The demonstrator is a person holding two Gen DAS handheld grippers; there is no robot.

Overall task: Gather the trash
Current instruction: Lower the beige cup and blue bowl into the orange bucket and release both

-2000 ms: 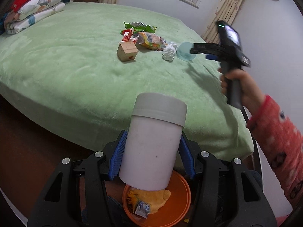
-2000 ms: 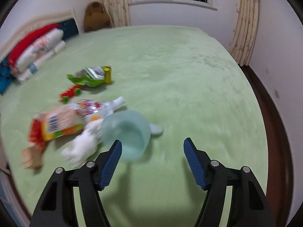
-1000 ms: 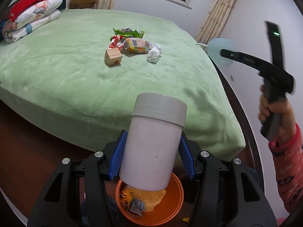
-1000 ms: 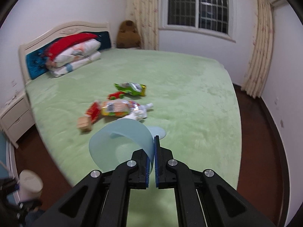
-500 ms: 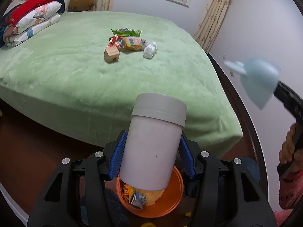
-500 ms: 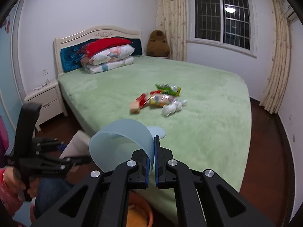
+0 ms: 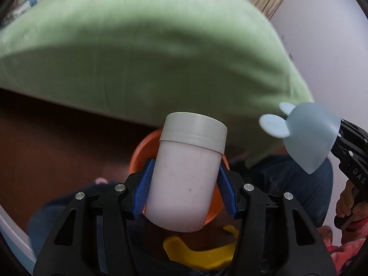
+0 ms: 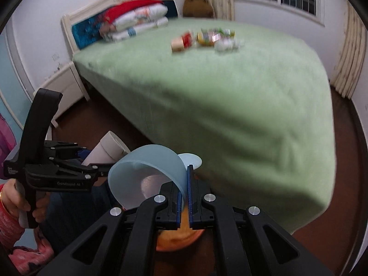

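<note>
My left gripper (image 7: 185, 193) is shut on a white cylindrical cup (image 7: 186, 172) and holds it over an orange bin (image 7: 143, 151) on the floor. My right gripper (image 8: 186, 179) is shut on the rim of a pale blue cup with round ears (image 8: 147, 174), held above the same orange bin (image 8: 179, 239). The blue cup also shows at the right of the left wrist view (image 7: 310, 138), beside the white cup. Snack wrappers (image 8: 211, 36), a crumpled tissue (image 8: 225, 44) and a small box (image 8: 178, 43) lie on the green bed (image 8: 230, 96).
A yellow object (image 7: 197, 250) lies on the dark floor by the bin. The bed's edge is just beyond the bin. A white nightstand (image 8: 64, 85) and headboard with pillows (image 8: 138, 20) stand at the left. Curtains (image 8: 349, 53) hang at the right.
Both grippers have dropped toward the floor. The right gripper carried the blue cup from the bed down beside the white cup over the orange bin. The left view tilted downward.
</note>
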